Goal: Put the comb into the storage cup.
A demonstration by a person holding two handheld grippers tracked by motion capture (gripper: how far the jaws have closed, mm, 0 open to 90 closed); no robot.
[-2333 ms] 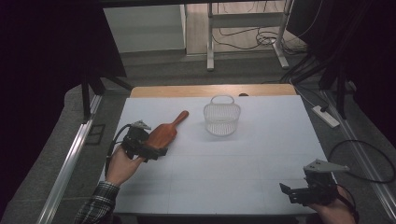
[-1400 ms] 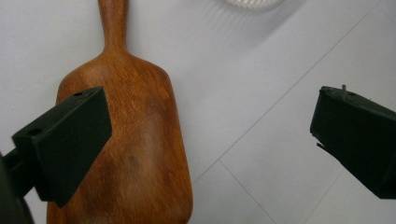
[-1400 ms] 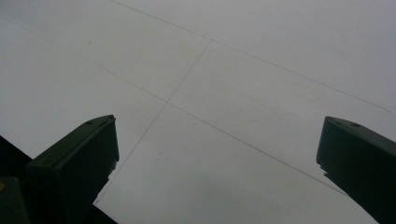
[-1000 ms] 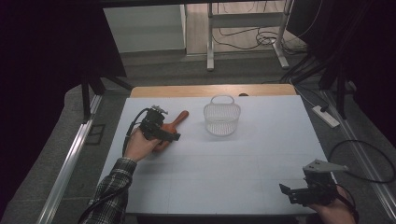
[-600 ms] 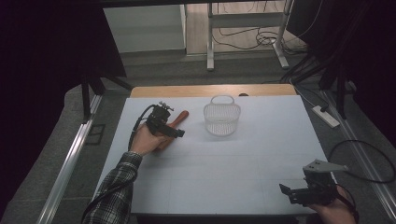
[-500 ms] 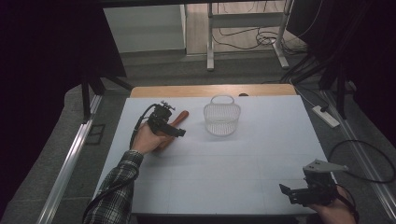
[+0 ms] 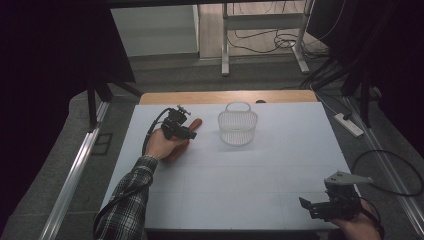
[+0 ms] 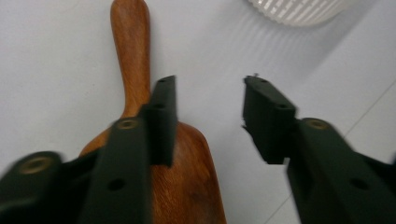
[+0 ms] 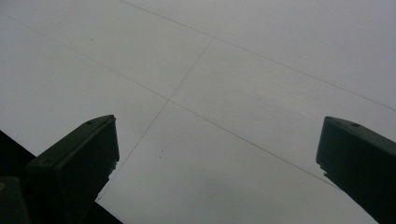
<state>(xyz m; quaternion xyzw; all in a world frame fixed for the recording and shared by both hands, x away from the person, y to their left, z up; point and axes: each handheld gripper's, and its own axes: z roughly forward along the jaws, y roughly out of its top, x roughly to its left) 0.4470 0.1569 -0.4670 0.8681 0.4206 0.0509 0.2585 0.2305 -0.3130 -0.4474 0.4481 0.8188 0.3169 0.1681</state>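
A brown wooden scoop [image 7: 196,123] lies on the white table, left of a white mesh basket [image 7: 237,127]. My left gripper [image 7: 189,133] hovers low over the scoop [image 8: 133,56]. Its jaws have just been closing and now stand part-way in. One pad lies over the scoop's bowl, the other over bare table. The bowl's edge sits between them, with no pad pressing on it. The handle points away, toward the far edge. My right gripper [image 7: 306,205] rests at the front right, and its jaws [image 9: 217,140] are wide open over bare table.
The basket's rim [image 8: 299,7] peeks in at the top of the left gripper view. The white table top [image 7: 260,170] has a wooden strip along its far edge. Cables and desk legs lie on the floor beyond.
My left hand has slid right and away along the scoop, toward its handle and the basket. The right hand has not moved.
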